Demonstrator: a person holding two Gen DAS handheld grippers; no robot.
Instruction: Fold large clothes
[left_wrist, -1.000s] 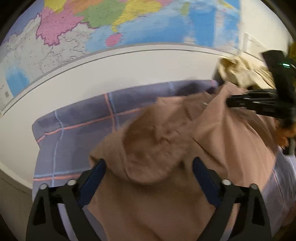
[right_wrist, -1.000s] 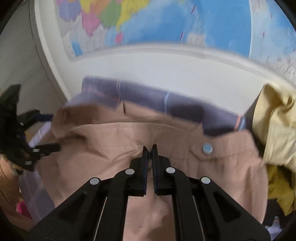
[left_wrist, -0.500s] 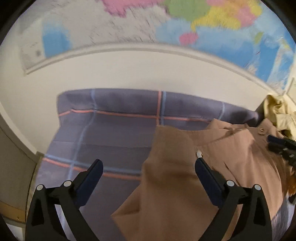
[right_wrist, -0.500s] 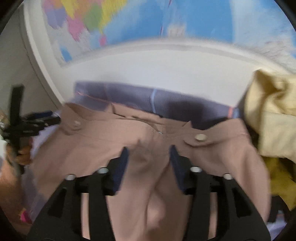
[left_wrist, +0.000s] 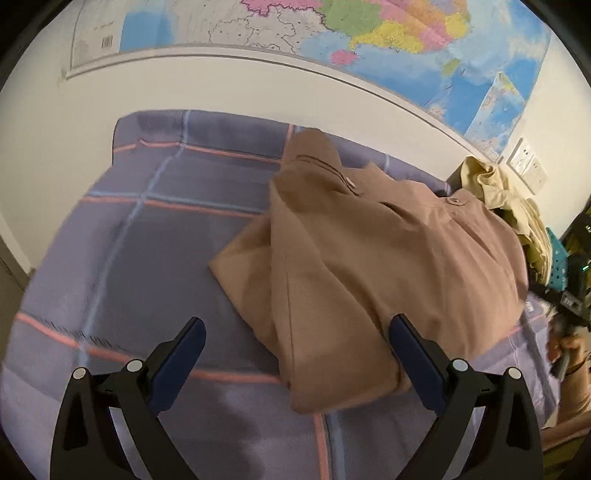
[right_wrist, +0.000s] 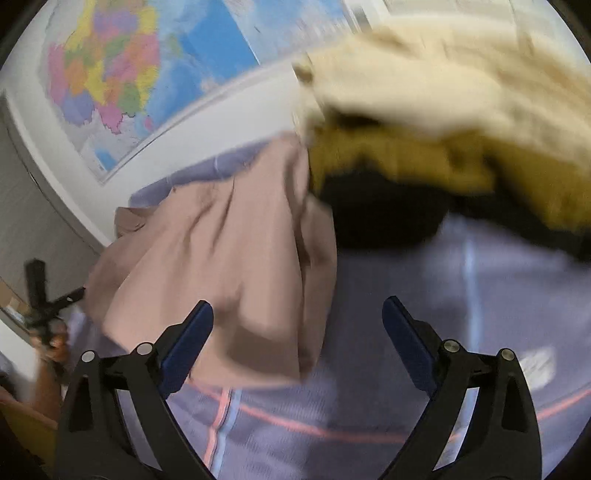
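Observation:
A tan brown garment (left_wrist: 369, 258) with buttons lies folded in a bundle on the purple plaid cloth (left_wrist: 159, 229). It also shows in the right wrist view (right_wrist: 221, 266). My left gripper (left_wrist: 295, 350) is open and empty, just in front of the bundle's near edge. My right gripper (right_wrist: 297, 336) is open and empty, above the bundle's right edge and the plaid cloth (right_wrist: 443, 295). The left gripper also shows at the far left of the right wrist view (right_wrist: 40, 291), held by a hand.
A pile of cream and mustard yellow clothes (right_wrist: 443, 122) sits at the right, also seen in the left wrist view (left_wrist: 495, 188). A wall map (left_wrist: 369, 40) hangs on the white wall behind. A wall socket (left_wrist: 524, 162) is at the right.
My right gripper opened and let go of the tan garment, then swung right toward the yellow pile. My left gripper pulled back. The garment now lies folded on the cloth.

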